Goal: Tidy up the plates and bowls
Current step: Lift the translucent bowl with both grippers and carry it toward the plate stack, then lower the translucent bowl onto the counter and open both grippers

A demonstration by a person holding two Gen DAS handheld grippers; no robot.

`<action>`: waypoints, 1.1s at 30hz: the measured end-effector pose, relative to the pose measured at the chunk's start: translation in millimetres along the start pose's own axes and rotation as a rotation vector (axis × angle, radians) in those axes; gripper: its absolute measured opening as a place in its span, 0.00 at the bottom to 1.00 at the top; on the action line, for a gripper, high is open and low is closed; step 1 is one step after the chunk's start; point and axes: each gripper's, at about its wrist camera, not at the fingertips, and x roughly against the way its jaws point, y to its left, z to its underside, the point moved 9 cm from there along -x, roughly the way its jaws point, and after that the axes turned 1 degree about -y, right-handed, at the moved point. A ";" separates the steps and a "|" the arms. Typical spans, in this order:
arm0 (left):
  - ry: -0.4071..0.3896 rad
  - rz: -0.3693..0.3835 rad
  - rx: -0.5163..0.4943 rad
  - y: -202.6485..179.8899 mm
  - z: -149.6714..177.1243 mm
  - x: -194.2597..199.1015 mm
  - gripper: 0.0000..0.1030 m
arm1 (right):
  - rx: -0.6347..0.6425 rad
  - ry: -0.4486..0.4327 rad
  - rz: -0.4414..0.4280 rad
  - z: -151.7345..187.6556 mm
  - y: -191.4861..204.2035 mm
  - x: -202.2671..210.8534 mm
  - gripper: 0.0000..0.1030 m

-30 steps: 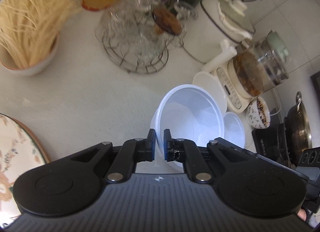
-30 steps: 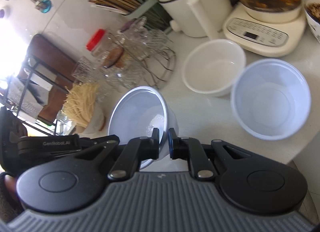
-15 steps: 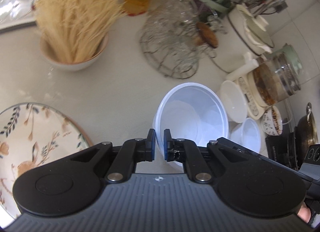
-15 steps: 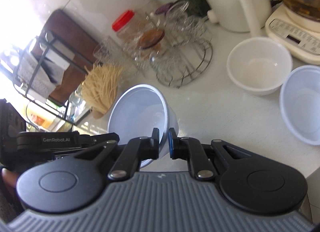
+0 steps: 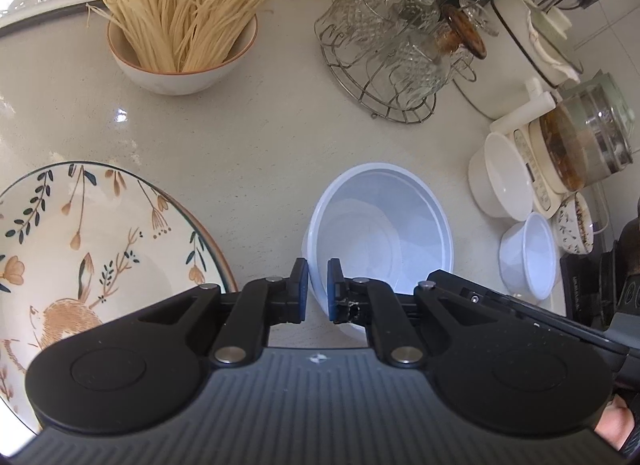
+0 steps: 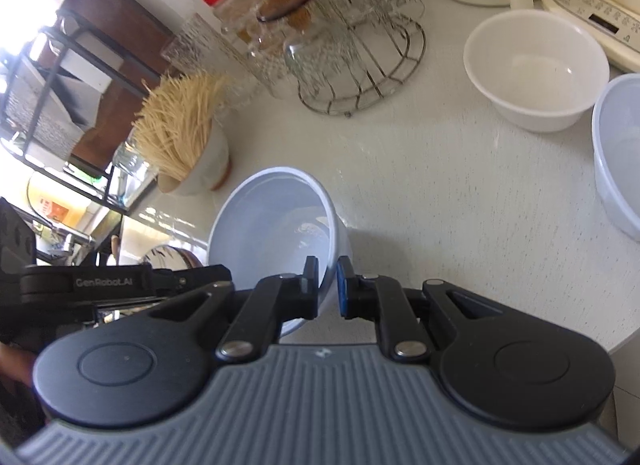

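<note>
Item: pale blue bowl (image 5: 380, 233), carried over the surface (image 5: 248, 145), near the floral plate (image 5: 80, 249).
My left claw (image 5: 317, 289) and right claw (image 6: 327, 285) are clamped on opposite rims; probably light, thin, slick plastic — grip the rim.

The held bowl (image 5: 380, 233) is sitting pinched by its rim between the left hand-held gripper (image 5: 317, 289) and the right hand-held gripper (image 6: 327, 285), above the surface (image 5: 256, 137). The plate (image 5: 92, 249) is lying left of the left hand-held gripper. The noodle bowl (image 5: 180, 53) is standing beyond it; the wire rack (image 5: 392, 65) farther right. Two empty bowls (image 5: 504, 181) are resting right.
</note>
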 end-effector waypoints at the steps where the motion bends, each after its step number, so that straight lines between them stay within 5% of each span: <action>1: 0.001 -0.001 -0.003 0.0 0.3 -0.4 0.09 | 0.001 0.005 0.001 0.9 0.0 -1.0 0.12; 20: 0.026 -0.016 -0.028 2.1 -0.1 -11.3 0.10 | -0.039 0.023 0.049 3.2 -10.3 -12.9 0.14; 27: 0.000 -0.066 -0.062 5.9 -7.7 -2.0 0.33 | -0.049 0.022 0.075 1.1 -9.5 -9.5 0.15; 33: -0.041 -0.110 -0.128 -0.1 -15.1 16.0 0.39 | -0.073 0.000 0.075 -2.4 -11.3 -4.1 0.40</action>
